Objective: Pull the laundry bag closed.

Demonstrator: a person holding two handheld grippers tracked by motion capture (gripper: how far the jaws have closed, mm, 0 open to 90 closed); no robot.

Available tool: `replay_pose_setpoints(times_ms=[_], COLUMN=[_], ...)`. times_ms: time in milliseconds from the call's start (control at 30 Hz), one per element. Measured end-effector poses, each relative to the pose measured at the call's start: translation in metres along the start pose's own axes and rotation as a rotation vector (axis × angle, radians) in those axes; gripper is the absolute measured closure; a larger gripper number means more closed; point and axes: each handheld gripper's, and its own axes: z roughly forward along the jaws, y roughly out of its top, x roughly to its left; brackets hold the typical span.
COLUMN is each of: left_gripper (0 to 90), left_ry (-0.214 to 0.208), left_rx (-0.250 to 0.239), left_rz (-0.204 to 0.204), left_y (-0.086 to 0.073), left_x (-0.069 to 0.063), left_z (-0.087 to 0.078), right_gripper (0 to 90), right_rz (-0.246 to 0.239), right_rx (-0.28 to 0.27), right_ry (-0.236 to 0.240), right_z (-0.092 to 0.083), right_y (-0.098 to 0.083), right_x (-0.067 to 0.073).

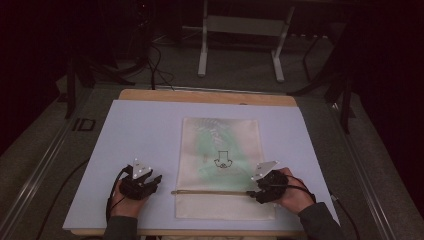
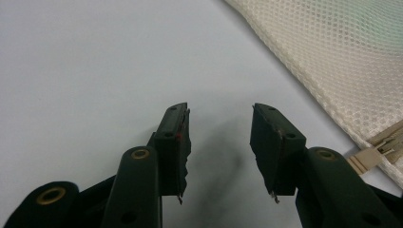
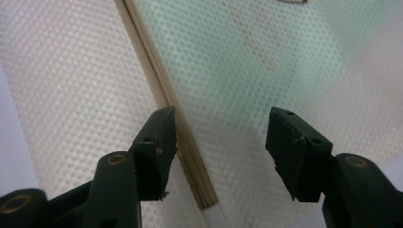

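Cream mesh laundry bag [image 1: 220, 165] lying flat at centre frame on the pale tabletop [image 1: 140, 135], with green contents showing faintly through the honeycomb weave; a tan zipper [image 1: 210, 192] crosses its lower part. Right tongs [image 1: 256, 194], lower right, released, jaws straddling the zipper's end. Left tongs [image 1: 156, 181], lower left, released over bare surface just beside the bag's edge.
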Motion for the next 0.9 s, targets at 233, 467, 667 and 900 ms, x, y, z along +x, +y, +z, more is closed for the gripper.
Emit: replay_pose_setpoints(times_ms=[233,467,667,900], left_gripper=[57.0,57.1,57.0,57.0], left_ry=[-0.005,-0.009,-0.011,-0.015], left_rx=[0.001,0.005,0.005,0.008], left_rz=[0.007,0.009,0.01,0.015], left_y=[0.0,0.0,0.0,0.001], left_x=[0.0,-0.001,-0.001,-0.002], left_z=[0.0,0.0,0.0,0.001], right_gripper=[44.3,44.9,44.8,44.8], right_rz=[-0.037,-0.059,-0.069,-0.091], right_rx=[-0.005,-0.006,-0.013,-0.01], right_ry=[0.008,0.02,0.031,0.052], right_z=[0.002,0.005,0.009,0.014], right_y=[0.015,0.027,0.035,0.045], right_x=[0.003,0.006,0.008,0.013])
